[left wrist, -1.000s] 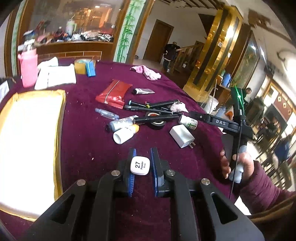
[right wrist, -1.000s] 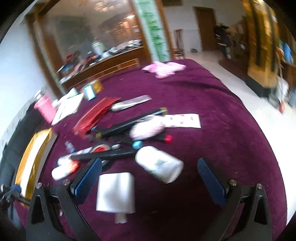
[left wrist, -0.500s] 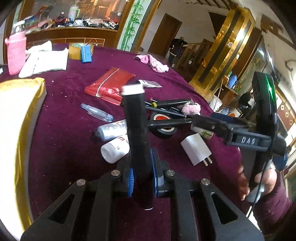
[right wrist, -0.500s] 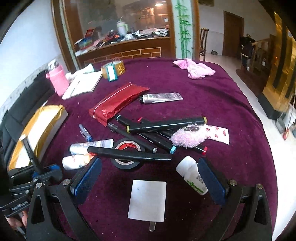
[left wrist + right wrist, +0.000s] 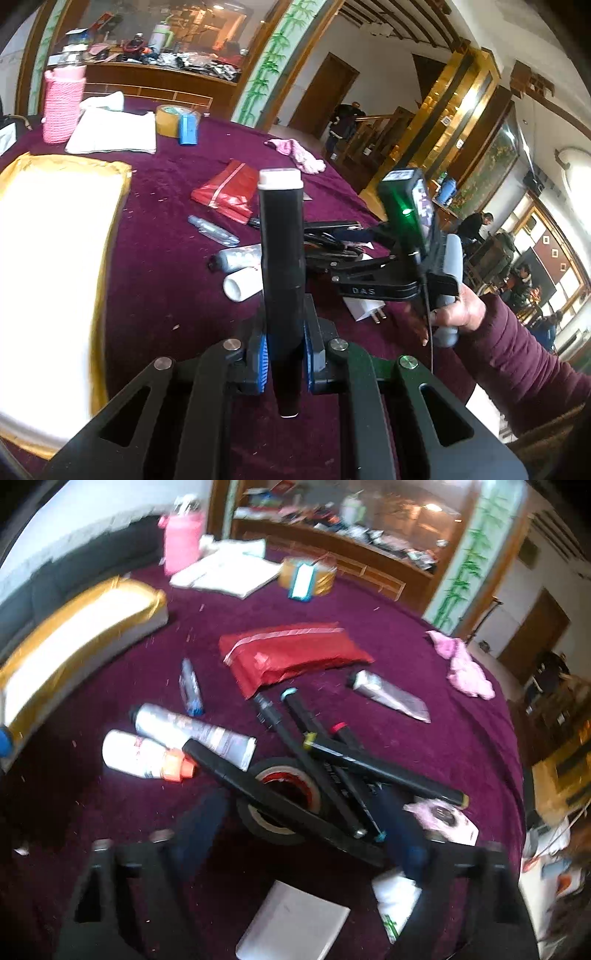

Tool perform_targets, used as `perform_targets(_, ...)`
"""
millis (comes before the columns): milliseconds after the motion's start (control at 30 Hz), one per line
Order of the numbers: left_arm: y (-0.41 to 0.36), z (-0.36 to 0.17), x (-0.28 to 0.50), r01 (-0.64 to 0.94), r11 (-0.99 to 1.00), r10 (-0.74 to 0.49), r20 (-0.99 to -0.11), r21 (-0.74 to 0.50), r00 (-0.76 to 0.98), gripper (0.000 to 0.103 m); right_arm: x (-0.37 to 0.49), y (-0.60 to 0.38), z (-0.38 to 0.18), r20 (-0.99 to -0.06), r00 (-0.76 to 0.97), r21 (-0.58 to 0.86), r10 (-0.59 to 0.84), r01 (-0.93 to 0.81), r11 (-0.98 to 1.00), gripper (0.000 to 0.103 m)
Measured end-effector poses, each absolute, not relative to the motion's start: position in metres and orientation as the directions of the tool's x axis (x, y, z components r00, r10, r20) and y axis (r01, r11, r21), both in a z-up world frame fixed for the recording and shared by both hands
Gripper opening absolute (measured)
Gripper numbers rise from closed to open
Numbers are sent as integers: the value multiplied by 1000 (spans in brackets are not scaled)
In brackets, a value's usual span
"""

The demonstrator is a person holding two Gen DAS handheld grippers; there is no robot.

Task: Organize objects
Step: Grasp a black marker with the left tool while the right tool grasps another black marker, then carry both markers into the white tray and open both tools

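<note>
The left gripper (image 5: pixel 283 360) is clamped on a black marker (image 5: pixel 281 269) with a white cap, which stands upright in the middle of the left wrist frame, lifted clear of the maroon surface (image 5: pixel 166 288). The right gripper (image 5: pixel 301 834) hangs over the heap of remaining markers (image 5: pixel 332 760) at the centre of the right wrist frame. Its jaws have just been closing and stand about half apart, with one long black marker and a roll of black tape (image 5: pixel 279 801) lying between them; the blur leaves it unclear whether the pads press on anything yet.

The step in hand looks like gathering the loose markers: one is already picked up, a second is being approached. The white charger block (image 5: pixel 291 923) sits at the lower edge, and two white tubes (image 5: pixel 166 742) lie to the left of the pile.

The next move probably calls for lowering the right jaws squarely across a single marker barrel, clear of the tape roll and the crossed pens, before squeezing. The gold-edged box (image 5: pixel 48 280) on the left of the frame seems a likely destination for the held marker.
</note>
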State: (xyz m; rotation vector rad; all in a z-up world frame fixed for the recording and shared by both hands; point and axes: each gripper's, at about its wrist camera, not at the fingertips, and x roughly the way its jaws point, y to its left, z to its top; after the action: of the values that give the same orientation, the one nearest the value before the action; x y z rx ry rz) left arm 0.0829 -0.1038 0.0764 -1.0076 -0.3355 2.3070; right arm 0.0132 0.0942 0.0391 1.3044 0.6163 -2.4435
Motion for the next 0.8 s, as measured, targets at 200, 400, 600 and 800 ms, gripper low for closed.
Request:
perform_targets(200,-115,77,89,-401,-802,598,-578,-443,-556,12,7,93,44,-859,-494,-131,-133,463,-877,20)
perform_targets(400,-128,84,98,-383,-816,578,-575,-434,-579,12,14,113,62,-843,-483,25,-237,405,-914,19)
perform_targets(600,-153,103,103,-348,-836,546,-571,-425,-613,12,21,123,90,-794,-462,240,-395,359,-902,13)
perform_targets(800,-188,125,108,-300,-877,472,-561,-375,-681,12,34,88,117,-726,-469,320,-503,416,-851,13)
